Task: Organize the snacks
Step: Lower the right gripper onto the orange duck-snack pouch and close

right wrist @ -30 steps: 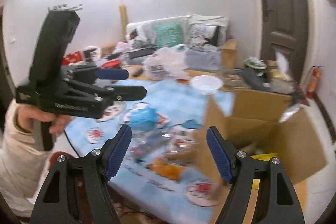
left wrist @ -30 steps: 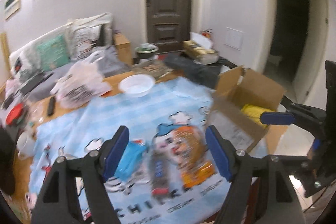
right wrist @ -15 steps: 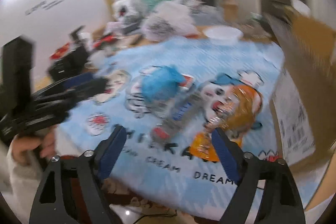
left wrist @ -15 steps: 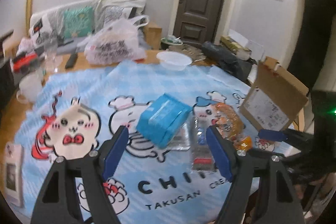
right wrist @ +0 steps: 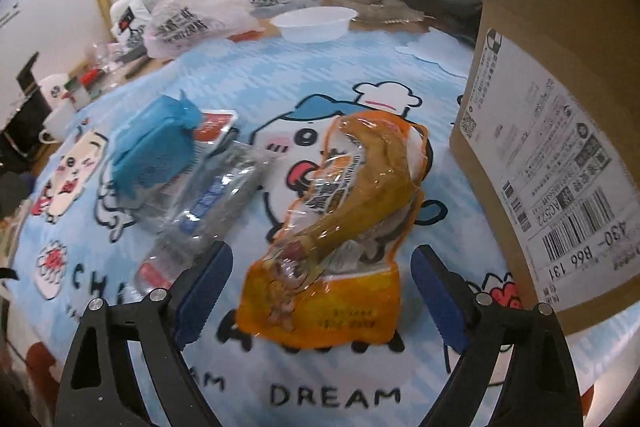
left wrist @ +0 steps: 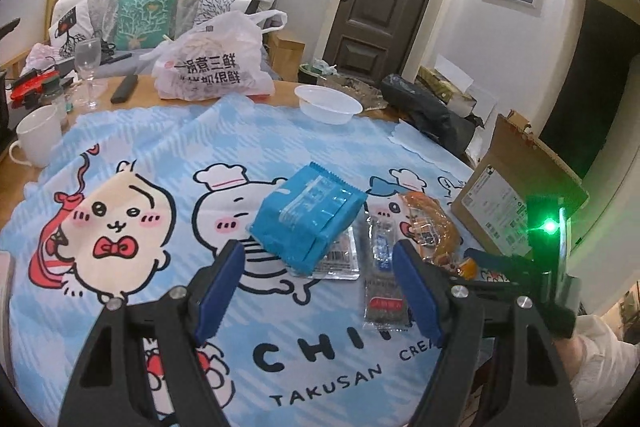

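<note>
1. The orange snack bag point(right wrist: 332, 239) lies flat on the blue cloth point(right wrist: 280, 67), just beside the cardboard box point(right wrist: 560, 147).
2. The right gripper point(right wrist: 322, 291) hangs wide open at its near end, maybe not touching.
3. The left gripper point(left wrist: 318, 291) is open too, near the blue pack point(left wrist: 308, 215).

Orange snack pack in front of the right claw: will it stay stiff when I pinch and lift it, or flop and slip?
The orange snack pack looks like glossy, crinkled film, so probably slippery. Its bulging middle suggests a solid lump inside; the flat printed end would likely droop. The open right claw may hold best across the bulge.
</note>
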